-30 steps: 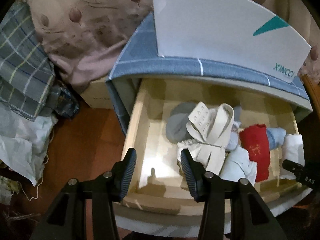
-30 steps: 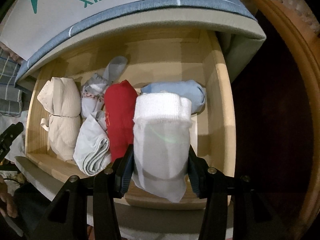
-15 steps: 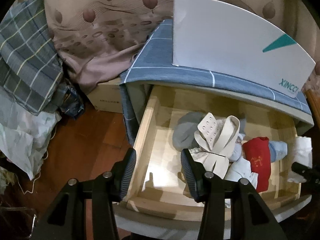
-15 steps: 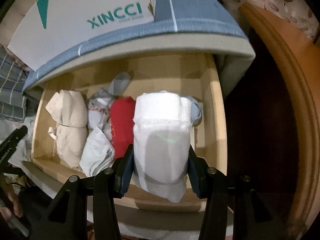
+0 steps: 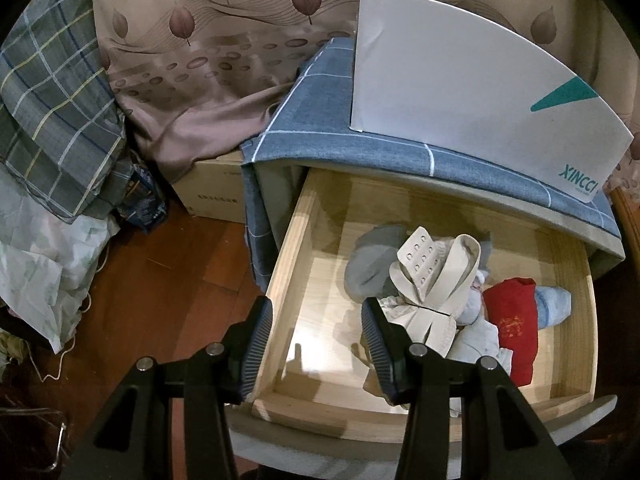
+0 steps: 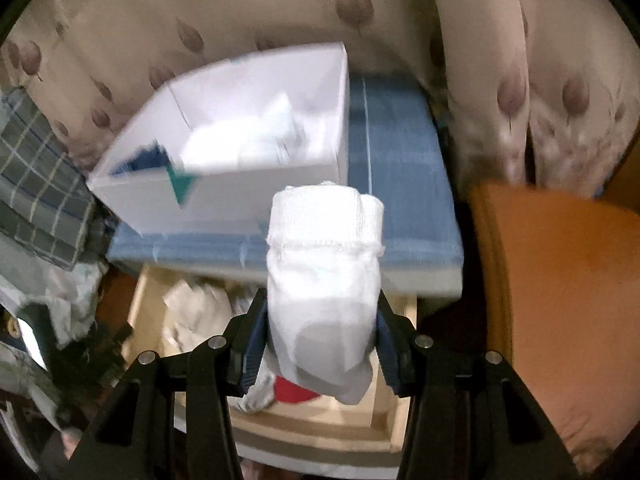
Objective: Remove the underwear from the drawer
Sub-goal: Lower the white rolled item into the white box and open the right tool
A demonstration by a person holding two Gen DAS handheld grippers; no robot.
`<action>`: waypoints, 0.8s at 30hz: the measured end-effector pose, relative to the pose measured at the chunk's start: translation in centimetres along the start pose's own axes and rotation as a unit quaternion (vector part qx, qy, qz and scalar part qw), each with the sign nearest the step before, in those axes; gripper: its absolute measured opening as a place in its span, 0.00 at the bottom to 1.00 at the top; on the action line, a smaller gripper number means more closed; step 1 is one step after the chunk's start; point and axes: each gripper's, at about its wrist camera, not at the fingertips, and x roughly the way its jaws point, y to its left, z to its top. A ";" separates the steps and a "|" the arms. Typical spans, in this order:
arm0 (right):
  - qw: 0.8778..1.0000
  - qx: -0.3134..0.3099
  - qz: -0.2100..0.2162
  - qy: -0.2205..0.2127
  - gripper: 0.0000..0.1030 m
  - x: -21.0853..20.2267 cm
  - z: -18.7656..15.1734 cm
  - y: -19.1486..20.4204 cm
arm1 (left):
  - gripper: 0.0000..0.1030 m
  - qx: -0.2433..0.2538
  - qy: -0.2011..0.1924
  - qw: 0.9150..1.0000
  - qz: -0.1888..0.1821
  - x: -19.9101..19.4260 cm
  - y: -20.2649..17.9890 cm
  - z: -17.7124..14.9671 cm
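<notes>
My right gripper (image 6: 318,344) is shut on a rolled white underwear (image 6: 324,264), held up above the open wooden drawer (image 6: 384,424). The roll stands between the pads and hides most of what lies under it. In the left wrist view the drawer (image 5: 288,280) holds a beige bra (image 5: 432,284), a grey piece (image 5: 368,268), a red roll (image 5: 514,320), a light blue roll (image 5: 554,304) and white cloth (image 5: 478,340). My left gripper (image 5: 316,348) hangs open over the drawer's left front corner, nothing between its fingers.
A white shoe box (image 6: 248,128) with its top open stands on the blue checked cloth (image 5: 304,128) covering the cabinet. A brown leaf-print curtain (image 5: 208,60) hangs behind. Plaid fabric (image 5: 52,112) and bags lie at the left. An orange wooden bed frame (image 6: 560,288) is at the right.
My right gripper rose with the white roll out of the drawer, so the box's inside and the curtain now show. The right gripper and white roll left the left wrist view.
</notes>
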 end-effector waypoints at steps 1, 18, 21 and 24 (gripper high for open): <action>1.000 -0.002 0.001 -0.004 0.45 -0.4 0.6 0.2 | 0.46 -0.001 0.000 1.000 0.000 0.0 0.0 0.0; 0.999 -0.036 -0.001 0.007 0.45 4.0 11.1 6.0 | 0.46 -0.020 -0.002 1.000 -0.009 0.1 0.7 0.1; 0.999 -0.042 -0.008 0.023 0.45 6.1 11.4 6.4 | 0.46 -0.020 -0.002 1.000 -0.009 0.1 0.7 0.1; 0.998 -0.044 -0.015 0.034 0.45 7.8 11.7 6.7 | 0.46 -0.022 -0.003 1.000 -0.010 0.0 0.8 0.1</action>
